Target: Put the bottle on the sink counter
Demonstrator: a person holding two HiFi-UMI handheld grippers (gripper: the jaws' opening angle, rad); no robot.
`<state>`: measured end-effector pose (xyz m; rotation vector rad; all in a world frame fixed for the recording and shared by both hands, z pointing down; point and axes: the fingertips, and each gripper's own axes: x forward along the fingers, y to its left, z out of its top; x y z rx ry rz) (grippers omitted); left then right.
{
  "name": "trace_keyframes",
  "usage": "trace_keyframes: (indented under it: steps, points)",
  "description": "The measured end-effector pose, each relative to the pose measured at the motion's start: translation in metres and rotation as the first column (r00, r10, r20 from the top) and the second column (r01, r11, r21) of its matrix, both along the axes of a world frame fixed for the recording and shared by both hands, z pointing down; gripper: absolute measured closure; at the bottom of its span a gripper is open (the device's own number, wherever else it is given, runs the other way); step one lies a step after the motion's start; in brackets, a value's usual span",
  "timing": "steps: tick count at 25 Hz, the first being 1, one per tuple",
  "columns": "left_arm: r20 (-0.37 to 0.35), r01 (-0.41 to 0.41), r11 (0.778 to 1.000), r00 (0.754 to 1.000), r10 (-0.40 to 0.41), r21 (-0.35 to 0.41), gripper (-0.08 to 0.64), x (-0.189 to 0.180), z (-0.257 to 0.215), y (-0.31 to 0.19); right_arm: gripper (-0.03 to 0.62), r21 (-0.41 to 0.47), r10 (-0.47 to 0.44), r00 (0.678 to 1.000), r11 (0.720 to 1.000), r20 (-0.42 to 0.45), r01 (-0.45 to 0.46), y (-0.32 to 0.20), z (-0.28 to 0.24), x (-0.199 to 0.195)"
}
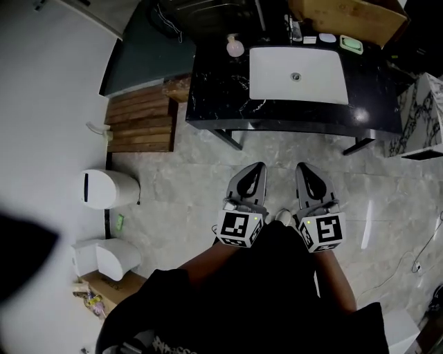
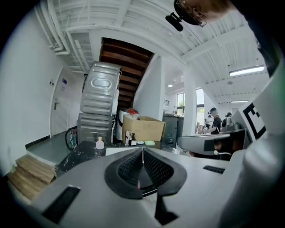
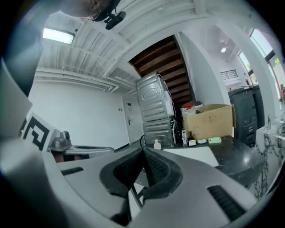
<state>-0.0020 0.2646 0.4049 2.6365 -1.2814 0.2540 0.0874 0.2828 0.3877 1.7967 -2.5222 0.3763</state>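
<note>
A small pale pink bottle [image 1: 235,46] stands upright on the black marble sink counter [image 1: 221,90], at its back left corner beside the white basin [image 1: 297,72]. It shows far off in the left gripper view [image 2: 99,143] and the right gripper view [image 3: 156,144]. Both grippers are held low, close to the person's body, over the tiled floor well short of the counter. My left gripper [image 1: 259,166] is shut with nothing in it, its pads meeting [image 2: 143,149]. My right gripper [image 1: 302,166] is also shut and empty [image 3: 143,149].
A cardboard box [image 1: 346,17], a green soap dish [image 1: 351,44] and a small dark bottle [image 1: 296,29] sit along the counter's back. Wooden planks [image 1: 142,121] and two white bins [image 1: 107,188] lie to the left. A marble-patterned block [image 1: 422,117] stands on the right.
</note>
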Motion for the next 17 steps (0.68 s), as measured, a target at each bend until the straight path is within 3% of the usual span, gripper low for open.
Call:
trace_keyframes:
  steps: [8, 13, 17]
  points:
    - [-0.091, 0.009, 0.999, 0.996, -0.004, 0.053, 0.543, 0.0, -0.029, 0.026, 0.554, 0.151, 0.005, 0.997, 0.989, -0.081, 0.008, 0.039, -0.043, -0.026]
    - [-0.143, 0.074, 0.996, 0.988, -0.067, 0.045, 0.544, -0.051, -0.041, 0.031, 0.555, 0.191, 0.0, 0.991, 0.981, -0.137, 0.027, 0.04, -0.061, -0.062]
    - [-0.141, 0.124, 0.992, 0.983, -0.118, 0.037, 0.543, -0.098, -0.045, 0.034, 0.555, 0.232, -0.006, 0.986, 0.972, -0.164, 0.045, 0.047, -0.072, -0.094]
